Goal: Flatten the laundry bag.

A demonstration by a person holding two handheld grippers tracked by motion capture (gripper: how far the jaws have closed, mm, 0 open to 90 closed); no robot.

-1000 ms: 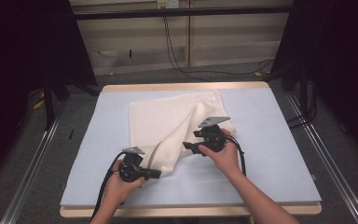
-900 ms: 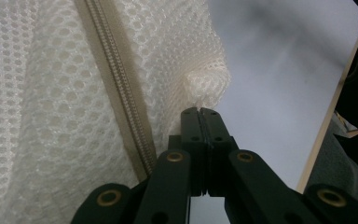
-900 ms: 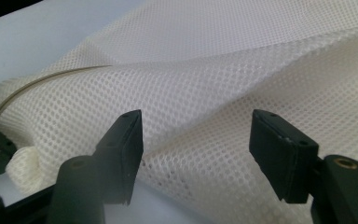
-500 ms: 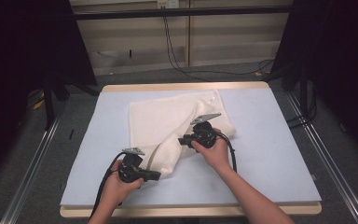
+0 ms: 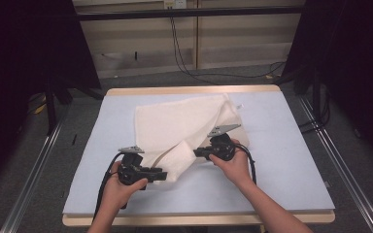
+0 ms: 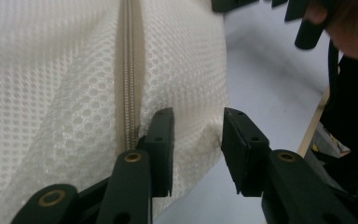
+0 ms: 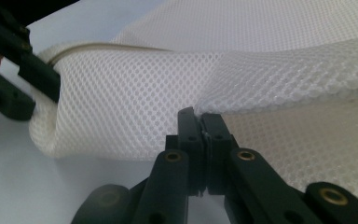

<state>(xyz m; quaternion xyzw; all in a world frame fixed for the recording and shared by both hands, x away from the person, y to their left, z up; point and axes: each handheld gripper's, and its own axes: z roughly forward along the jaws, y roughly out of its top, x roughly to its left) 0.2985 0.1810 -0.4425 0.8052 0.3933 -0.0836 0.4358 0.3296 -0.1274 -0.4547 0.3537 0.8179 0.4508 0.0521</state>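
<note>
My left hand comes in from the near edge of the table with the forearm angled slightly inward, wrapped round the left gripper, which lies low and points sideways toward my other hand. Its jaws have just been opening and now stand apart; the rounded, folded end of the white mesh bag sits between them, resting against one black finger, while the other finger is clear of the cloth with the pale blue table top showing in the gap. The bag's beige zipper runs straight away from that first finger, just beside it. My right hand reaches farther up the table, wrist bent so the right gripper also points sideways, toward the left one. Its jaws have just been closing and are now pressed together, pinching a thin edge of the mesh where the fold begins. From that pinch the folded roll of bag stretches across to the left gripper's fingers, and the rest of the bag spreads flat on the table beyond both sets of fingers.
</note>
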